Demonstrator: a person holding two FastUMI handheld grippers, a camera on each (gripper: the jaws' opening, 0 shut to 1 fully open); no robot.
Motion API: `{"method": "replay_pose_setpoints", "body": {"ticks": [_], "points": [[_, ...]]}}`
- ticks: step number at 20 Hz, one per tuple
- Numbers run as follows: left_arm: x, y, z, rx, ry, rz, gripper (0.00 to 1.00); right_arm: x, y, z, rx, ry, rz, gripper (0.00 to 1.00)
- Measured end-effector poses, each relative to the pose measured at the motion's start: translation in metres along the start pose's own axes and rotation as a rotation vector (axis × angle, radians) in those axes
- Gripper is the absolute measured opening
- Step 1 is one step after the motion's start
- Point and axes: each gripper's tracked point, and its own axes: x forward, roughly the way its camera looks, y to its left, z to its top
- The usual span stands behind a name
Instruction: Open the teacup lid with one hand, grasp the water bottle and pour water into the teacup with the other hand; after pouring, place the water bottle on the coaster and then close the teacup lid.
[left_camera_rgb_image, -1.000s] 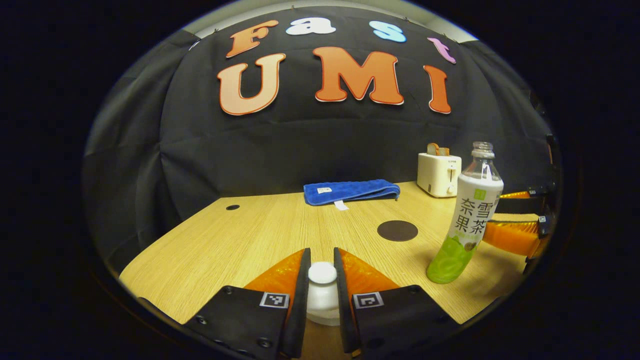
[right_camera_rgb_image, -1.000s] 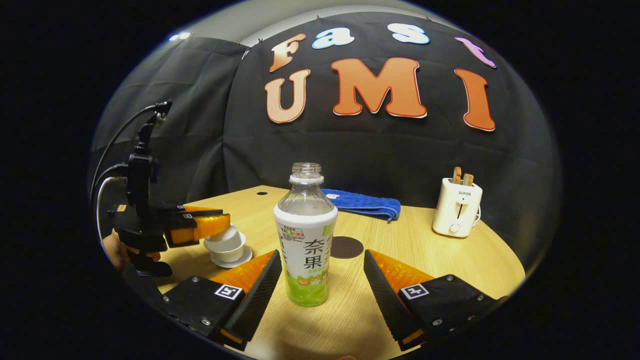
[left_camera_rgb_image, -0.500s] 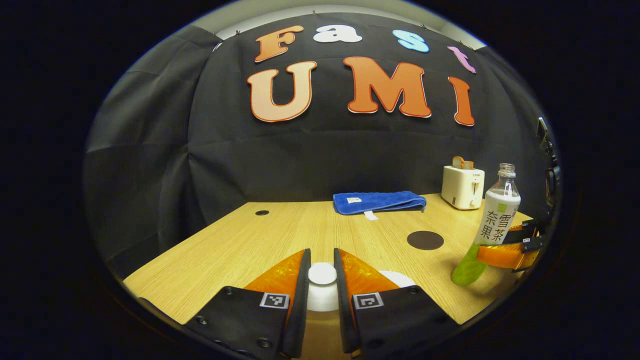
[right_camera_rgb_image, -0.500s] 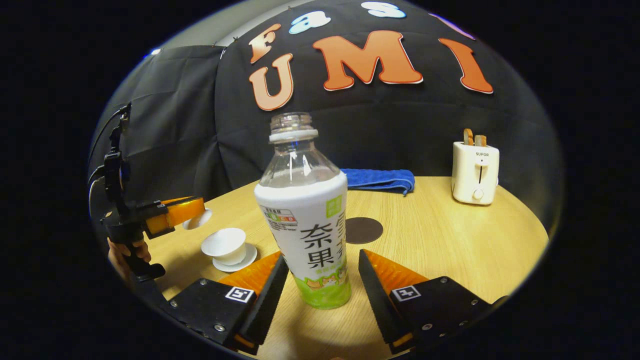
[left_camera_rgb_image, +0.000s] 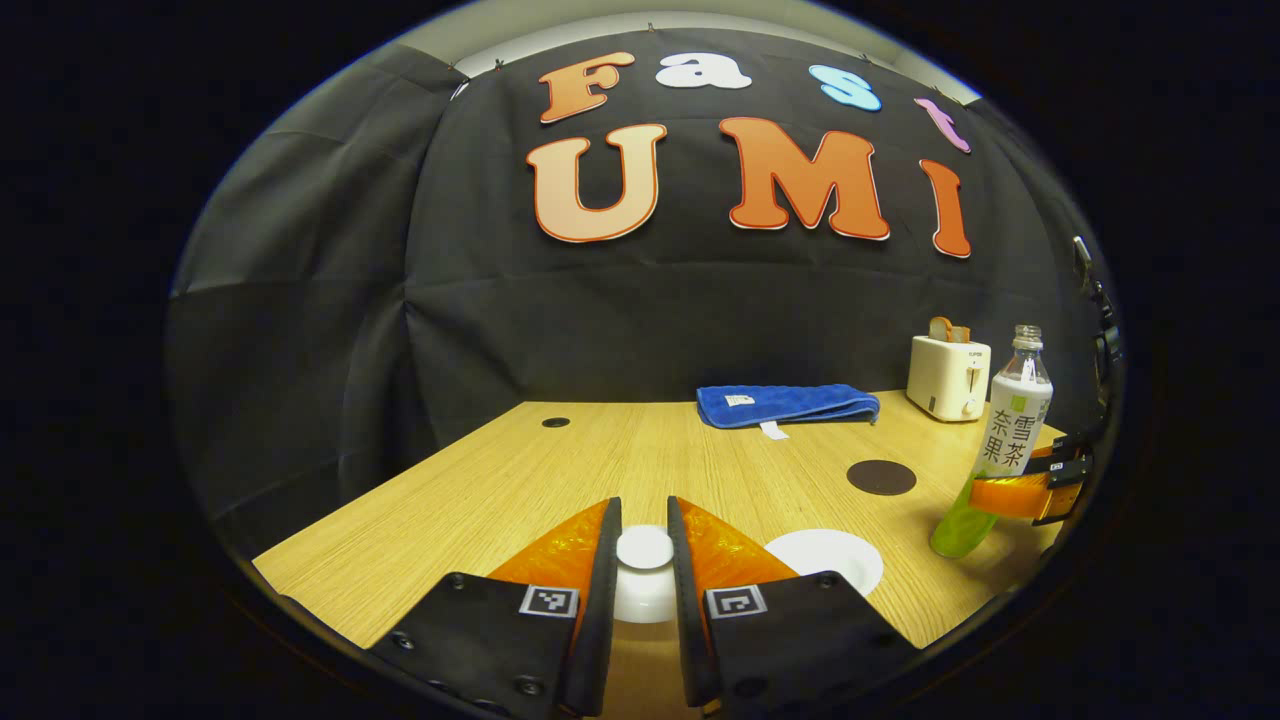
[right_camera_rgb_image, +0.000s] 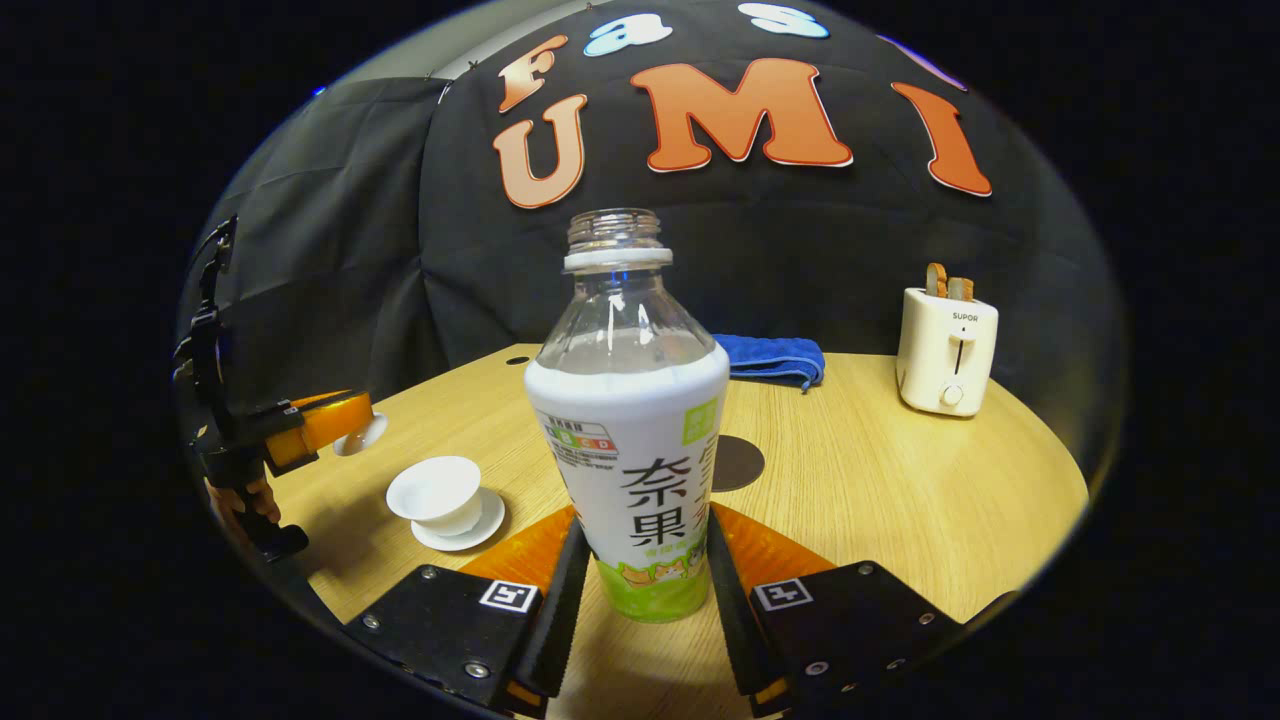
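Firstly, the left gripper view shows a light wooden table (left_camera_rgb_image: 560, 480) before black cloth walls, with a blue towel (left_camera_rgb_image: 787, 405), a toaster (left_camera_rgb_image: 948, 377) and a dark round coaster (left_camera_rgb_image: 881, 477) at the back. The left hand-held gripper (left_camera_rgb_image: 645, 560) is clenched on the knob of the white teacup lid (left_camera_rgb_image: 645, 548), held above the table. The open teacup (left_camera_rgb_image: 823, 558) is just right of it.

Next, in the right gripper view the right hand-held gripper (right_camera_rgb_image: 640, 575) grasps the water bottle (right_camera_rgb_image: 630, 440) low on its label. The bottle stands upright, uncapped mouth upward. The teacup (right_camera_rgb_image: 437, 492) on its saucer (right_camera_rgb_image: 470, 525) looks empty inside.
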Motion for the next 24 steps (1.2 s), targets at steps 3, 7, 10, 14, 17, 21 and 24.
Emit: {"method": "replay_pose_setpoints", "body": {"ticks": [3,7,10,14,17,21,24], "points": [[-0.001,0.007,0.002,0.007,-0.007,0.013,0.33,-0.001,-0.008,0.012,-0.063,-0.016,-0.044,0.64],[-0.005,0.025,0.01,0.016,-0.023,0.042,0.32,-0.001,-0.016,0.029,-0.175,-0.028,-0.085,0.64],[-0.008,0.037,0.016,0.007,-0.03,0.063,0.32,0.003,-0.019,0.033,-0.263,-0.014,-0.101,0.64],[-0.013,0.052,0.022,-0.001,-0.039,0.09,0.32,0.008,-0.024,0.038,-0.407,0.003,-0.14,0.64],[-0.014,0.061,0.019,0.003,-0.033,0.107,0.33,0.012,-0.024,0.037,-0.518,0.012,-0.168,0.64],[-0.017,0.067,0.016,-0.005,-0.03,0.113,0.32,0.021,-0.015,0.027,-0.645,0.042,-0.148,0.64],[-0.017,0.07,0.014,-0.01,-0.029,0.116,0.32,0.025,-0.009,0.023,-0.718,0.053,-0.14,0.64]]}}
